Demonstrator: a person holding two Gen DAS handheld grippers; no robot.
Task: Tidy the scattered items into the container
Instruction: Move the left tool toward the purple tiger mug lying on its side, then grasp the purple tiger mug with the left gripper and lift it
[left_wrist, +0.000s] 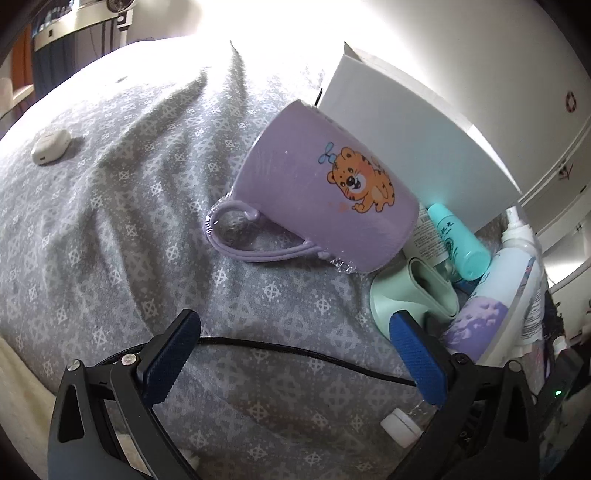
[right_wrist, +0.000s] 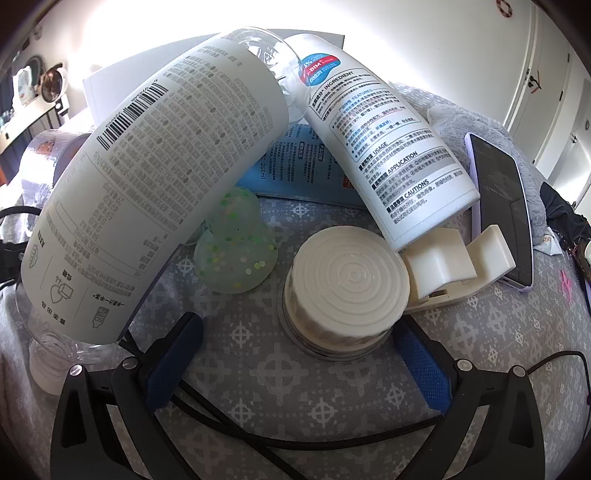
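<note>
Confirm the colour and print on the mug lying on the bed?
Lilac mug with an orange cartoon tiger cub; clearest in the left wrist view.

Strong backlight, blown-out top centre in both views.

Light floods from the upper middle, whitening the far bedspread (left_wrist: 110, 206); folds cast soft grey shadows. Fisheye bending curves the edges, dark vignette fills corners, near parts stay sharp.

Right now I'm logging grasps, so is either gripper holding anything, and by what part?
Nothing is held. The left gripper is open over the patterned cover, short of the purple mug. The right gripper is open, with the ridged cream lid just ahead.
</note>
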